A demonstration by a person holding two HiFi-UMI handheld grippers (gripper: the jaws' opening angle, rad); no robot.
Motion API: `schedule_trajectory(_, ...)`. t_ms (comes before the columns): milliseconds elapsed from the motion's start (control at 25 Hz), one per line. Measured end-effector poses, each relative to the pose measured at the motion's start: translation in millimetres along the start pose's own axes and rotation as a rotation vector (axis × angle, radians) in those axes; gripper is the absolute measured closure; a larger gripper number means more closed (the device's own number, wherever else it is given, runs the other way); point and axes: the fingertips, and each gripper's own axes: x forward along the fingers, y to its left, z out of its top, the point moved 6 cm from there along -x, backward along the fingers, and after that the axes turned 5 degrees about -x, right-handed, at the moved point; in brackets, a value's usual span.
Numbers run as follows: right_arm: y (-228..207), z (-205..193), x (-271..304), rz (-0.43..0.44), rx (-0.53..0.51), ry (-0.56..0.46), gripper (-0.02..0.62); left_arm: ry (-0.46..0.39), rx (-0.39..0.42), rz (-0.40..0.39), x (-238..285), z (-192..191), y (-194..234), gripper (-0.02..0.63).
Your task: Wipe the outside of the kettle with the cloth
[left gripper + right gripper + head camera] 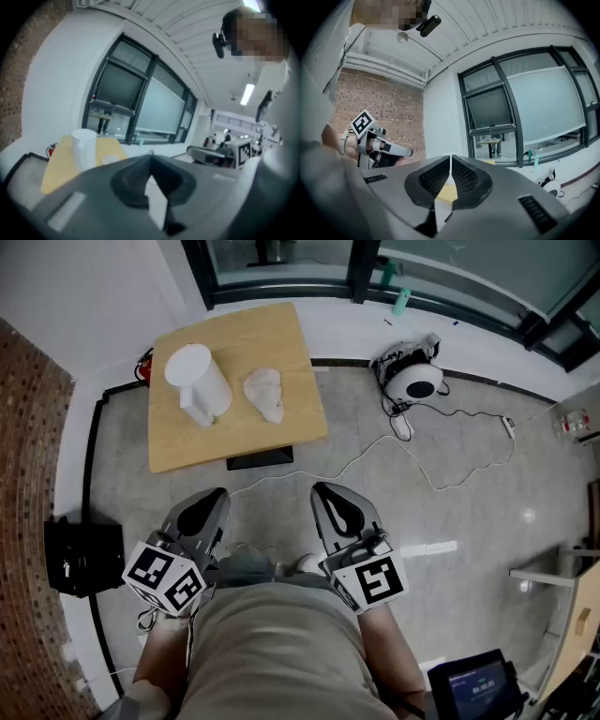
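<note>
While the left gripper [212, 499] and right gripper [324, 493] are held short of the table [281, 334], jaws closed and empty, the cloth [264, 394] must first be reached and gripped.

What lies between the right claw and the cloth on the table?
The head view shows floor crossed by a white cable, then the near edge of the table. The shut, empty right claw hangs well short of the cloth.
</note>
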Motion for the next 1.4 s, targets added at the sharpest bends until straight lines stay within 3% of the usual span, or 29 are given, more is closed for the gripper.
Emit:
schedule_trajectory(280, -9, -15, 65, 0.012, 0.012, 0.054, 0.584, -0.003, -0.056, 0.028, 25, 12, 69, 0.606)
schedule_trajectory(640, -19, -14, 242, 0.05, -0.035, 0.172, 0.583, 0.025, -0.076, -0.003, 73, 61, 217, 0.603)
schedule_trajectory(800, -24, -16, 306, 0.076, -0.052, 0.225, 0.583, 0.114, -0.055, 0.016, 79, 55, 260, 0.535)
schedule_trajectory(1080, -65, -54, 369, 0.137, -0.016, 0.393, 0.577, 0.195, -0.131, 0.105, 102, 33, 281, 0.497)
schedule_trajectory(1200, -91, -91, 383, 0.181, 0.001, 0.529, 0.489, 0.185, -0.177, 0.184, 107, 26, 280, 0.497)
schedule_trajectory(1400, -134, -157, 402, 0.188, 0.01, 0.757, 0.402, 0.163, -0.265, 0.327, 107, 12, 281, 0.497)
